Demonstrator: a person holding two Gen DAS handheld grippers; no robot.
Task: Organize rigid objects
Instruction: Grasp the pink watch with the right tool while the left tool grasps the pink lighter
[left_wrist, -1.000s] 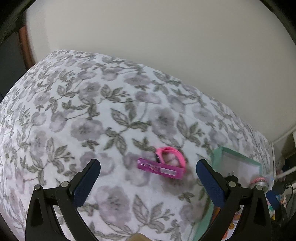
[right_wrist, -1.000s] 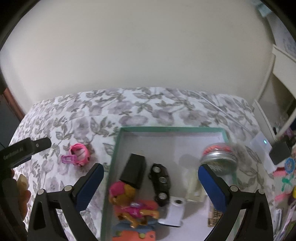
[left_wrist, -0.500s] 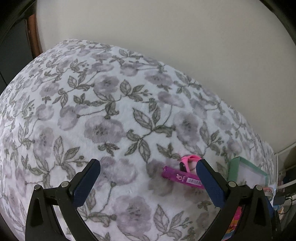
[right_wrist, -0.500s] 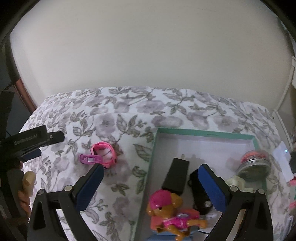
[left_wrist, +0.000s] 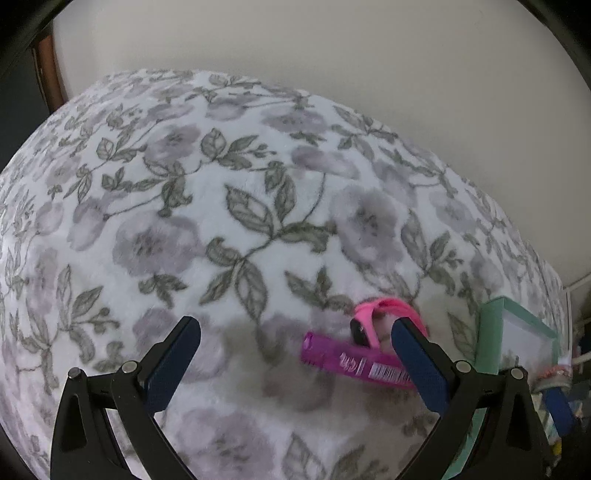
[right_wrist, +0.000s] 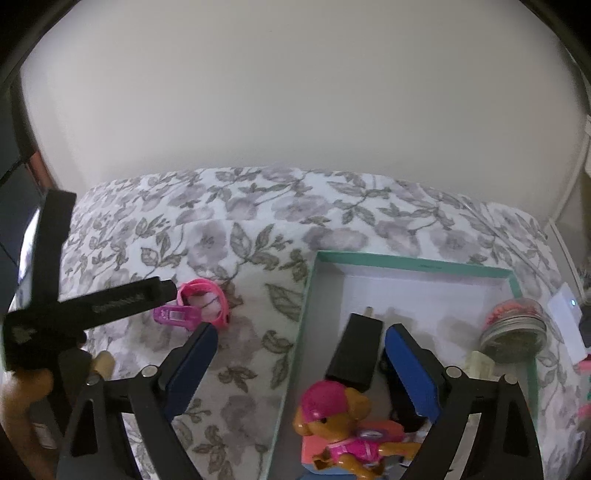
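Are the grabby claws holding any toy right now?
No. The left gripper hangs open above the pink plastic watch; the right gripper, jaws closing, has nothing between its pads.

Plain cream wall (right_wrist: 295, 110) — floral bedspread (left_wrist: 184, 221)

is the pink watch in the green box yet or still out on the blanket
Out. The pink watch lies on the floral blanket beside a purple packet, left of the green box.
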